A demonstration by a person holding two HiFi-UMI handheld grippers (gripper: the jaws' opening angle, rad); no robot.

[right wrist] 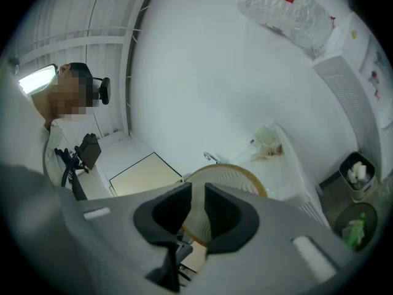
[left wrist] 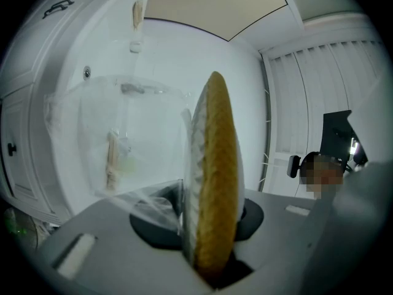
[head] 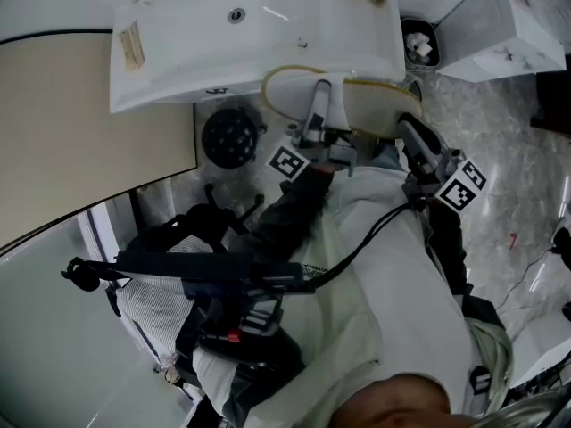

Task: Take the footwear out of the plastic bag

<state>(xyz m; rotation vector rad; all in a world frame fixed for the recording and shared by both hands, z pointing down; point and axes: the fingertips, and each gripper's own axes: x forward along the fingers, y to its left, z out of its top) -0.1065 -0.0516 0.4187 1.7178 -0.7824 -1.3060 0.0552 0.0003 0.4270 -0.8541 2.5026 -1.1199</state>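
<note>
Overhead, a large white glossy cabinet (head: pixel 250 34) behind everything. Just before its near edge, held in the air, a clear crinkled plastic bag (left wrist: pixel 116 140), spread beside the white face of a ribbed white slipper with a tan sole (head: pixel 357 105) and draped over one jaw. Cannot tell whether any of the slipper is inside it. Left gripper (left wrist: pixel 209 217) clamped on the slipper's edge, film alongside. Right gripper (right wrist: pixel 198 211) nearly closed, pinching the slipper's other end.

The slipper (head: pixel 368 105) lies before the washbasin (head: pixel 268 47) — bin (head: pixel 419 43) to the right.
</note>
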